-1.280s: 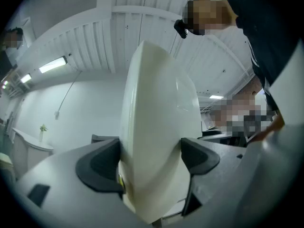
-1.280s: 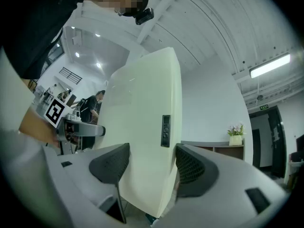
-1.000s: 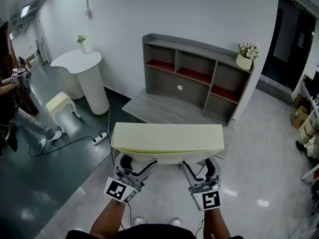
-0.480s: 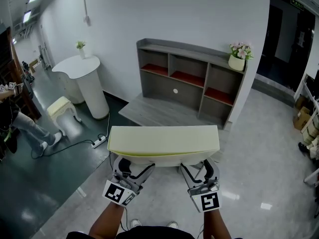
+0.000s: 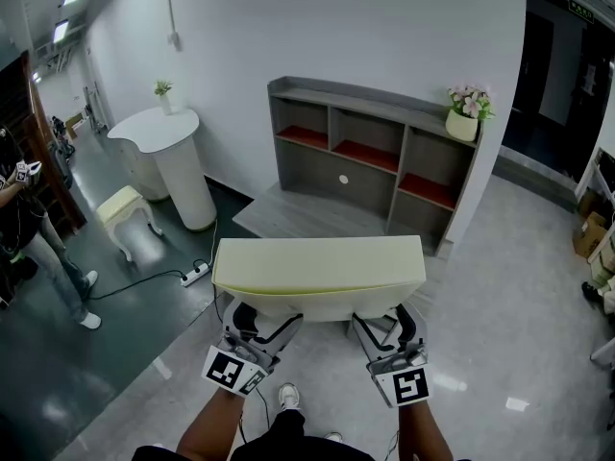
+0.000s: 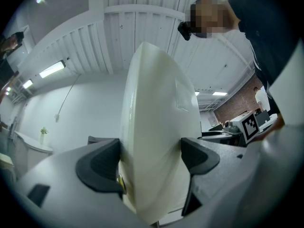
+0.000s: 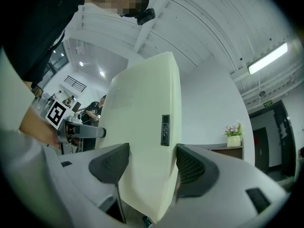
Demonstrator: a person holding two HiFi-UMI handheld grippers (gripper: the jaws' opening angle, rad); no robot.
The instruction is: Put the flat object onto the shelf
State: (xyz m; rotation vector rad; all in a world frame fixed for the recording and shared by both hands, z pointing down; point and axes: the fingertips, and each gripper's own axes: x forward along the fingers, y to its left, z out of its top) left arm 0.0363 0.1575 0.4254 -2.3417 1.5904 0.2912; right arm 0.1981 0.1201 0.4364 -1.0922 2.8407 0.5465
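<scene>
Flat object: a pale cream slab (image 5: 319,267), carried level in the air in front of the person, long side across the body. It is well apart from the shelf and touches nothing but the two claws.
Left claw: the left claw (image 5: 254,323) is clamped on the slab's near long edge, towards its left end. In the left gripper view both dark pads press hard against the slab's faces.
Right claw: the right claw (image 5: 389,327) is closed on the same edge, towards the right end, with a pad on each face. A small dark rectangular fitting sits on the slab's edge just beyond the pads.
Reason for the hold: in my judgement, two grips spread along one edge stop so wide a piece from tipping or twisting, and leave the far edge free to lead onto the shelf.
Shelf: a grey unit (image 5: 365,92) against the white wall, with open compartments, several red-floored. A flowerpot (image 5: 462,123) stands on the right end of its top board.
Approach: a low grey platform (image 5: 307,214) lies on the floor directly in front of the shelf (a likely trip point).
Stage: carrying. Placement is not yet begun.
Other items: a white pedestal surface (image 5: 154,128), a cream stool (image 5: 122,205) and a power strip (image 5: 195,274) stand to the left, off the direct line.
Bystander: a person (image 5: 29,238) stands at the far left, well clear.
Risk: the slab hides the floor just ahead of the carrier, and its right end must clear the flowerpot if the top board is chosen.
</scene>
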